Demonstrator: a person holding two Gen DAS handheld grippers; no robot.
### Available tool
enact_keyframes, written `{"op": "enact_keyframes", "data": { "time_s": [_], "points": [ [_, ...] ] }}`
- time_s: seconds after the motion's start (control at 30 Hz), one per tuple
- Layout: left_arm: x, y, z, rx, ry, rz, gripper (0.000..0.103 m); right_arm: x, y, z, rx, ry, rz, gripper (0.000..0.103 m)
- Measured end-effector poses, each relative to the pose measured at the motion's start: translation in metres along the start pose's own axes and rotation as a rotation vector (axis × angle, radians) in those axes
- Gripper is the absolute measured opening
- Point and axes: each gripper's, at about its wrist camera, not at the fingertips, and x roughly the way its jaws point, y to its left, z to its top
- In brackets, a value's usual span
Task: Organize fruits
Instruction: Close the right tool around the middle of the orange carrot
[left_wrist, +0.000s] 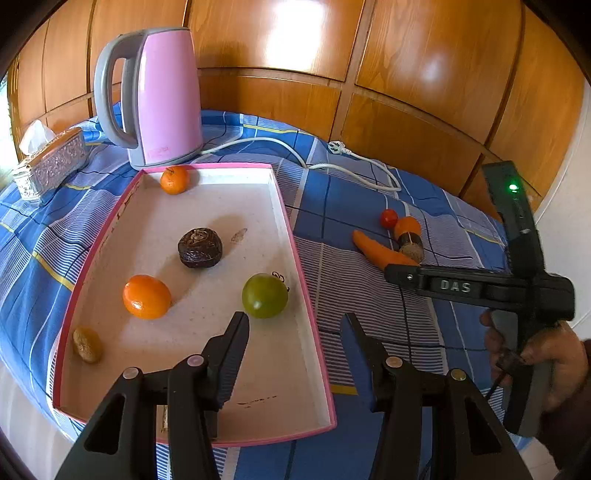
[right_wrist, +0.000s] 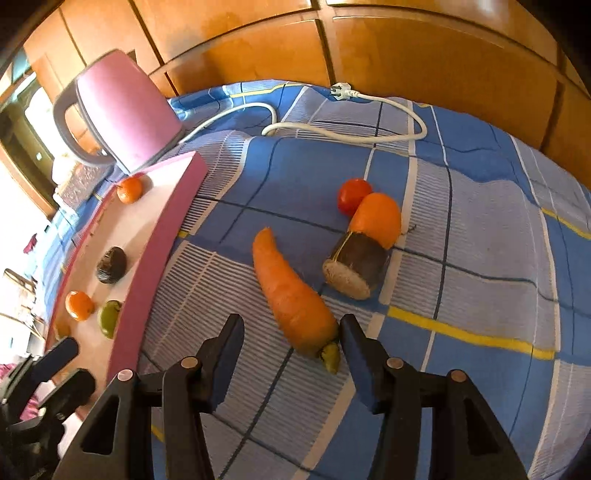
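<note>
L gripper (left_wrist: 293, 325) hangs over the near right corner of the pink-rimmed tray (left_wrist: 295, 236), jaws apart abt halfway, nothing btwn them; its left finger sits over the tray floor, its right finger over the cloth just outside the rim. R gripper (right_wrist: 291, 328) points down at the blue checked cloth (right_wrist: 480, 221), jaws also part open and empty of grip: the carrot (right_wrist: 288, 291) lies w/ its green stem end just inside the right finger, close to it, contact can't be told. In the tray: green tomato (left_wrist: 265, 296) nearest the L gripper, orange (left_wrist: 146, 297) to its left, dark wrinkled fruit (left_wrist: 200, 247) mid-tray, small mandarin (left_wrist: 174, 180) at the far rim, a tan shrivelled fruit (left_wrist: 87, 344) by the near left wall. Out on the cloth, beyond the carrot: a dark-skinned cut root piece (right_wrist: 354, 266) touching an orange fruit (right_wrist: 376, 218), w/ a red tomato (right_wrist: 351, 195) right behind. Open cloth lies to the right of this group and btwn carrot and tray wall. Pink kettle (left_wrist: 162, 96) stands past the tray's far edge, its white cord (right_wrist: 351, 129) looping over the cloth; tissue box (left_wrist: 55, 162) far left. Wood panel wall (left_wrist: 406, 74) closes the back.
</note>
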Motion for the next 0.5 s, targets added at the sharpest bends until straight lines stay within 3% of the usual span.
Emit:
{"op": "enact_keyframes", "data": {
  "time_s": [0.33,0.5],
  "points": [
    [0.000,0.002,0.002,-0.013,0.001,0.005,0.052,0.020,0.014,0.013,-0.128,0.032,-0.053,0.032],
    [0.000,0.002,0.003,-0.012,0.003,0.008,0.052,0.014,0.024,0.002,-0.160,0.050,-0.045,0.030]
  ]
}}
